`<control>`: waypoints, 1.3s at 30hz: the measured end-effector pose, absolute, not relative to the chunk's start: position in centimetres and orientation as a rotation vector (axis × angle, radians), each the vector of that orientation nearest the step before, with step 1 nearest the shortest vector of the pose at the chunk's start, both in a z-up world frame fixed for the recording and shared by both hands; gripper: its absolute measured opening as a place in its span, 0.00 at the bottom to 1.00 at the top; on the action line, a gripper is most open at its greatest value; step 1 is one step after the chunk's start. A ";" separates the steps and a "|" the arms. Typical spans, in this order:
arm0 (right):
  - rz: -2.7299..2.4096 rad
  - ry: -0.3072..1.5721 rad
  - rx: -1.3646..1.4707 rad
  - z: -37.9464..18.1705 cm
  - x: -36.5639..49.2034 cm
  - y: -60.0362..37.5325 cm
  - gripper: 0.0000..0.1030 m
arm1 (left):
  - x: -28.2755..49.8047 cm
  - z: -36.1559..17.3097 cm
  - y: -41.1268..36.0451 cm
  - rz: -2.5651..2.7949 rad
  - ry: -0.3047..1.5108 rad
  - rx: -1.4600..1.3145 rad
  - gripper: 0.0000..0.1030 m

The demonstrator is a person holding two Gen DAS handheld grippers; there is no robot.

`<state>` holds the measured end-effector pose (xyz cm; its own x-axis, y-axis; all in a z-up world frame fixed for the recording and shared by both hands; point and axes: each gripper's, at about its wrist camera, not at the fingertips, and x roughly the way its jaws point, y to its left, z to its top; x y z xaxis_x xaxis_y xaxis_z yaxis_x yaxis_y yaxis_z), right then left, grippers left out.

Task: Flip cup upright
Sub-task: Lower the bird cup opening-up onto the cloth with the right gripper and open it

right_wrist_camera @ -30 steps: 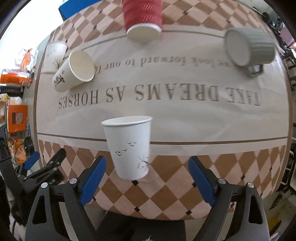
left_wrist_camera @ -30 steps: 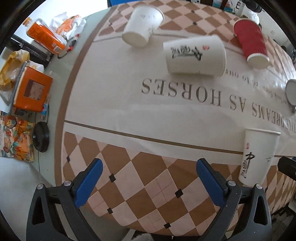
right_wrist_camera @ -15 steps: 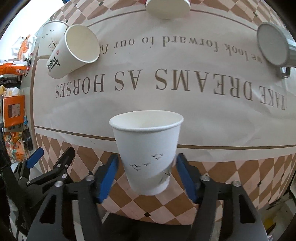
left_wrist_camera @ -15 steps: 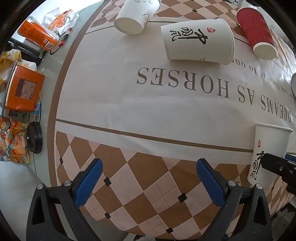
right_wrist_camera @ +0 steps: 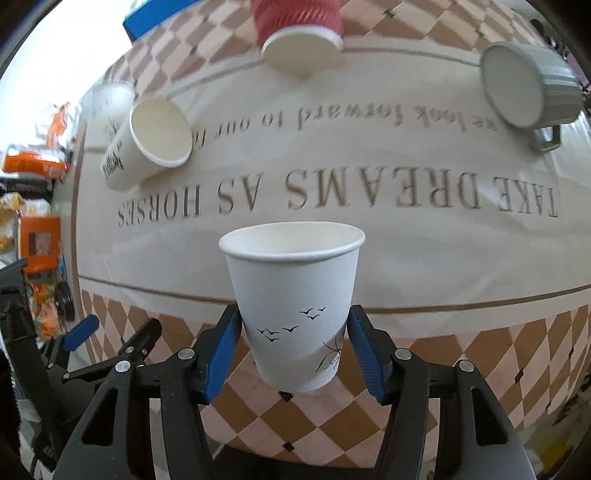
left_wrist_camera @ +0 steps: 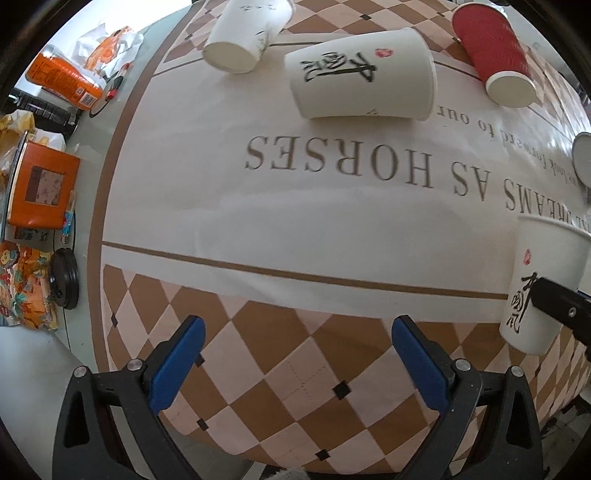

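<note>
The white paper cup (right_wrist_camera: 295,302) stands upright with its rolled rim on top and its open mouth showing a plain cream inside. Its wall is printed with a small flock of black birds and, lower down near the base, a dark twig-like sketch. It sits over the checkered border of the cloth-covered counter (right_wrist_camera: 406,258), near the front edge. The right gripper (right_wrist_camera: 293,350) has its two blue pads pressed against the cup's lower wall on either side, clamped on it. In the left wrist view the same cup (left_wrist_camera: 543,284) shows black calligraphy and a red seal.

The left gripper (left_wrist_camera: 295,354) hangs over the checkered border with its blue pads spread wide and nothing between them.

Farther back on the counter, a calligraphy cup (left_wrist_camera: 360,74) lies on its side, another white cup (left_wrist_camera: 247,33) is tipped beside it, a red ribbed cup (left_wrist_camera: 498,62) lies with its base toward the camera, and a grey mug (right_wrist_camera: 532,88) lies on its side.
</note>
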<state>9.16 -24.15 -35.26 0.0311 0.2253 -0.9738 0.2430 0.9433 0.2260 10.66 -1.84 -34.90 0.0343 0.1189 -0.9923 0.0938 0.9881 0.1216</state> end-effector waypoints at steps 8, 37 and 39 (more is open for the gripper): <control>-0.068 1.256 0.363 -32.7 9.3 -27.7 0.59 | 12.9 -35.1 -4.2 0.043 1.524 0.164 1.00; -0.087 0.908 0.059 -35.3 6.1 -24.6 0.60 | 13.0 -36.2 -5.4 0.124 1.505 0.240 1.00; -0.090 0.940 0.073 -35.3 5.9 -24.8 0.62 | 12.7 -35.7 -5.3 0.118 1.487 0.240 1.00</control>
